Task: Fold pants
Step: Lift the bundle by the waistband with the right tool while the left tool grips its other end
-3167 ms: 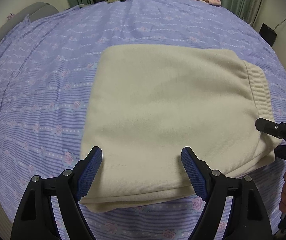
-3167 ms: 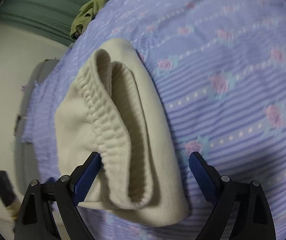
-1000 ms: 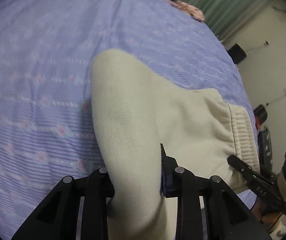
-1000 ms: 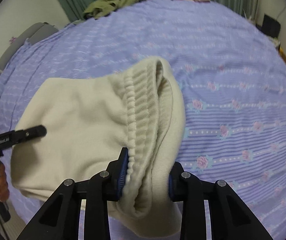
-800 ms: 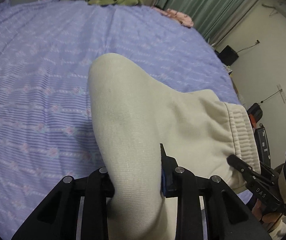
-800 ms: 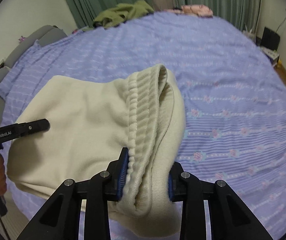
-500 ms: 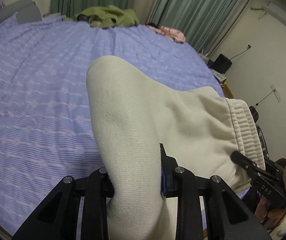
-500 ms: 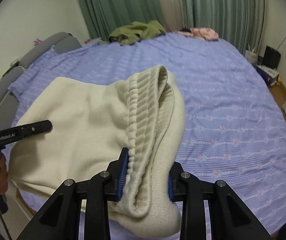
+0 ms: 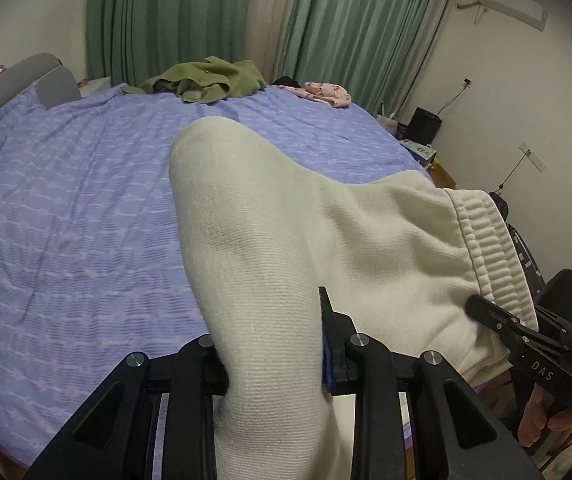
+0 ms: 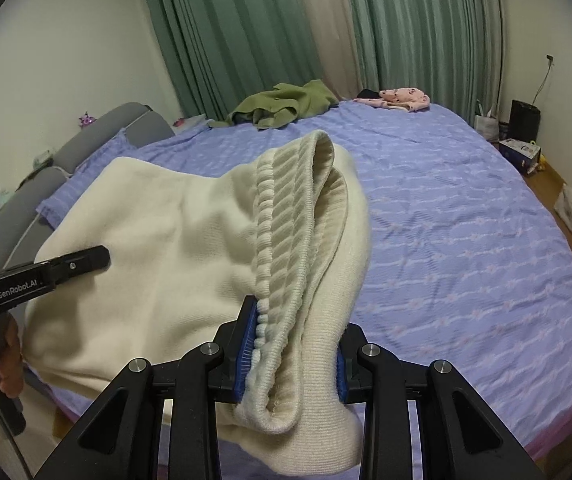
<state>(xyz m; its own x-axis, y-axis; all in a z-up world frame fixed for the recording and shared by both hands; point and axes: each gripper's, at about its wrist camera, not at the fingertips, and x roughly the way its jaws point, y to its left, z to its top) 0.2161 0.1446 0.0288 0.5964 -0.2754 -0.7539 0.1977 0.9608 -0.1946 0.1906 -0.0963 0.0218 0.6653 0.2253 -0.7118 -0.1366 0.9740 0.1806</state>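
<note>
The folded cream pants (image 9: 286, 232) hang lifted above the purple bed, held at both ends. My left gripper (image 9: 274, 344) is shut on the folded leg end. My right gripper (image 10: 292, 348) is shut on the ribbed waistband (image 10: 290, 232) end. The pants also fill the middle of the right wrist view (image 10: 166, 248). The right gripper shows at the right edge of the left wrist view (image 9: 526, 340), and the left gripper at the left edge of the right wrist view (image 10: 46, 276).
The bed with a purple flowered cover (image 9: 66, 220) lies below. A green garment (image 9: 206, 80) and a pink garment (image 9: 326, 94) lie at its far end by green curtains (image 10: 246, 32). A grey headboard (image 10: 134, 128) is at the left. Boxes and a black speaker (image 10: 524, 120) stand on the floor at right.
Both grippers closed on the pants' ends and lifted them off the bed. Over the last second they have risen and tilted up, so the curtains and walls have come into view.
</note>
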